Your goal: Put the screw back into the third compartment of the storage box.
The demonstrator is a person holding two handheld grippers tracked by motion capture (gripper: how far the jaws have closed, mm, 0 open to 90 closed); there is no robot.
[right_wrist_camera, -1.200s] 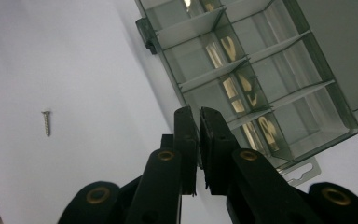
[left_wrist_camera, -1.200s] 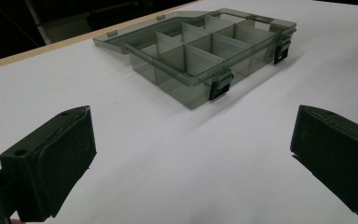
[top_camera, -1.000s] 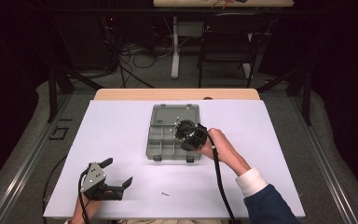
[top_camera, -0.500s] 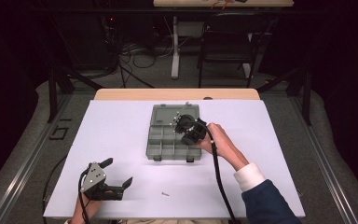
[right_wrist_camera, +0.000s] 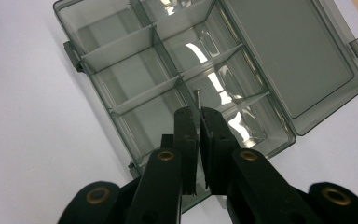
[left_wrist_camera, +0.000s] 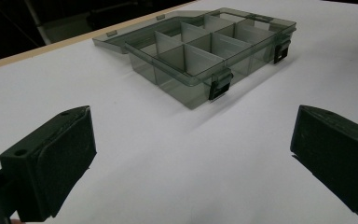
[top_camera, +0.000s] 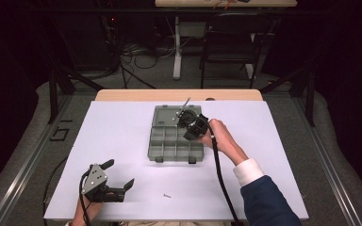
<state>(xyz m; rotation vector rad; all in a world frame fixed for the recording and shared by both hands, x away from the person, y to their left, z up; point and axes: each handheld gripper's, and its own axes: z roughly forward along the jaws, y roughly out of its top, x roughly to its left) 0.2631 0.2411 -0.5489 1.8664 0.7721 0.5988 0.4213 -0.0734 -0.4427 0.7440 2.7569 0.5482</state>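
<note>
A smoky-grey compartment box [top_camera: 162, 141] lies open in the middle of the white table, its lid [top_camera: 169, 115] folded back on the far side. My right gripper [top_camera: 185, 120] hovers over the box's far right compartments. In the right gripper view its jaws [right_wrist_camera: 198, 112] are shut on a small screw [right_wrist_camera: 197, 97], whose thin shank sticks out past the tips above a compartment of the box [right_wrist_camera: 121, 74]. My left gripper [top_camera: 120, 173] rests at the table's front left, open and with nothing in it. In the left gripper view its jaws [left_wrist_camera: 191, 154] stand wide apart, facing the box [left_wrist_camera: 200, 51].
A second small screw [top_camera: 166, 195] lies loose on the table near the front edge, right of the left gripper. The right gripper's black cable [top_camera: 219, 169] trails back along the forearm. A chair [top_camera: 231, 42] and desk legs stand beyond the table.
The right gripper has moved a little farther across the box towards its lid side, still closed on the screw. The left gripper has kept still.
</note>
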